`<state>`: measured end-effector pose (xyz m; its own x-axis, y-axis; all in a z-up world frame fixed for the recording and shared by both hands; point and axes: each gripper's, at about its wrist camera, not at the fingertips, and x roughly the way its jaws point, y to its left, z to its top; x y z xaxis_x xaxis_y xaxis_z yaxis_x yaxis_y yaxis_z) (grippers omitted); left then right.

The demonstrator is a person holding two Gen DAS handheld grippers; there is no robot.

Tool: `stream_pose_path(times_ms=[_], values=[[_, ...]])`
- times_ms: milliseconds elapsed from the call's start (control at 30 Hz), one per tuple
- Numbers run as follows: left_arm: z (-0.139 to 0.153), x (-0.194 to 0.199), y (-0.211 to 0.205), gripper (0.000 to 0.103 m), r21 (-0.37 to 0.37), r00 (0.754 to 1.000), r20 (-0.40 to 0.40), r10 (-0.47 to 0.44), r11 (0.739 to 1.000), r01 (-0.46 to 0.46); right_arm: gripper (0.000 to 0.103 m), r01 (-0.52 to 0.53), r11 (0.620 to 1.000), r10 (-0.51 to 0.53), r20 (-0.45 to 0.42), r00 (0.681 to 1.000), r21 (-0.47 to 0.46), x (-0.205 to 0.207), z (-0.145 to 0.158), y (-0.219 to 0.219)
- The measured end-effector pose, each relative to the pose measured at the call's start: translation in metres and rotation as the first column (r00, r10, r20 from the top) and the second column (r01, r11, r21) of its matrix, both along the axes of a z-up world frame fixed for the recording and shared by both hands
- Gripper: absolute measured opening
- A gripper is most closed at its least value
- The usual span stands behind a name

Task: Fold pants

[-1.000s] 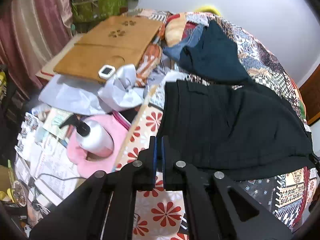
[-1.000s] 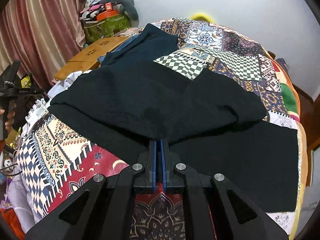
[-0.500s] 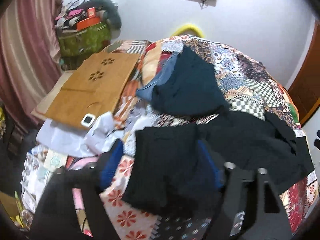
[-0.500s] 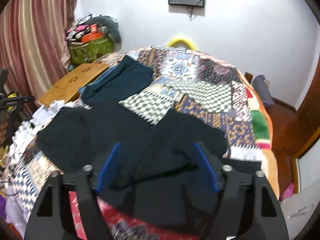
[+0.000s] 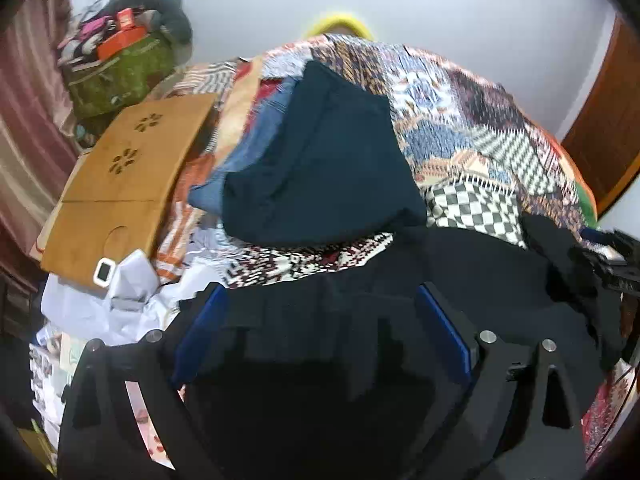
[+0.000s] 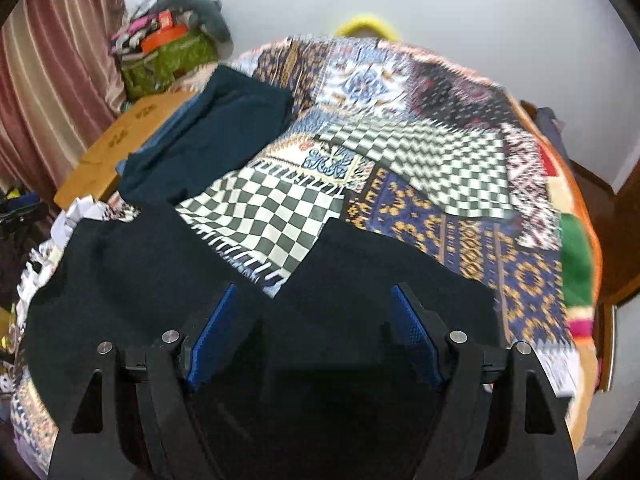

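Both our claws gape wide, gripping nothing: left gripper (image 5: 320, 320) and right gripper (image 6: 316, 320) each hover over black pants (image 6: 140, 272) spread directly ahead.

Under my left gripper (image 5: 320, 332) the pants (image 5: 460, 280) are plain black, and the gripper itself is black with bright blue pads (image 5: 444, 332). My right gripper (image 6: 316, 332) is black with blue textured pads (image 6: 412, 332) too. The bedspread (image 6: 420, 152) is a patchwork: black-and-white checks, navy with gold motifs, a blue-and-white medallion, a solid green patch and an orange border. A dark teal garment (image 5: 320, 160) lies on it, with faded blue denim (image 5: 256, 148) at its edge. The wooden lap table (image 5: 124, 184) is honey-brown with flower-shaped cutouts. The curtain (image 6: 60, 64) is pink and cream striped, and the wall (image 6: 480, 12) is white.
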<state>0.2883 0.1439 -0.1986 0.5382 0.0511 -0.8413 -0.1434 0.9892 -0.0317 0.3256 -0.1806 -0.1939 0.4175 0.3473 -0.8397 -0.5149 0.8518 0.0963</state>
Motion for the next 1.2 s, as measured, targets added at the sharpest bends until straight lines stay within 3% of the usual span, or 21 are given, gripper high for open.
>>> stream_pose_path(times_ms=[100,267,400,500,600,833,1067,1200], values=[[-0.012,0.015,-0.011,0.095,0.018,0.999,-0.032,-0.031,0.999,0.031,0.073,-0.002,1.000,0.000,-0.054,0.999,-0.031,0.023,-0.018,0.008],[-0.029,0.029,-0.029,0.095,0.043,0.994,-0.069,-0.087,0.995,0.091,0.060,0.052,0.994,-0.063,-0.121,0.991,-0.093,0.053,-0.050,0.015],[-0.037,0.033,-0.040,0.095,0.066,0.989,-0.084,-0.123,0.989,0.129,0.039,0.080,0.995,-0.087,-0.110,0.990,-0.061,0.053,-0.059,0.009],[-0.037,0.034,-0.049,0.095,0.088,0.986,-0.087,-0.140,0.985,0.148,0.013,0.087,0.992,-0.094,-0.080,0.992,-0.088,0.048,-0.058,0.007],[-0.034,0.034,-0.056,0.095,0.086,0.985,-0.085,-0.149,0.984,0.157,0.008,0.089,0.994,-0.094,-0.079,0.992,-0.067,0.044,-0.052,0.001],[-0.019,0.034,-0.084,0.095,0.084,0.976,-0.084,-0.201,0.975,0.208,0.008,0.177,0.979,-0.181,0.023,0.983,0.105,0.017,0.021,-0.056],[-0.012,0.027,-0.133,0.095,0.022,0.954,-0.110,-0.279,0.959,0.283,0.008,0.239,0.942,-0.284,0.184,0.941,0.234,-0.026,0.123,-0.135],[-0.014,0.016,-0.168,0.095,0.004,0.934,-0.126,-0.334,0.941,0.337,0.007,0.244,0.936,-0.302,0.222,0.927,0.253,-0.053,0.146,-0.164]])
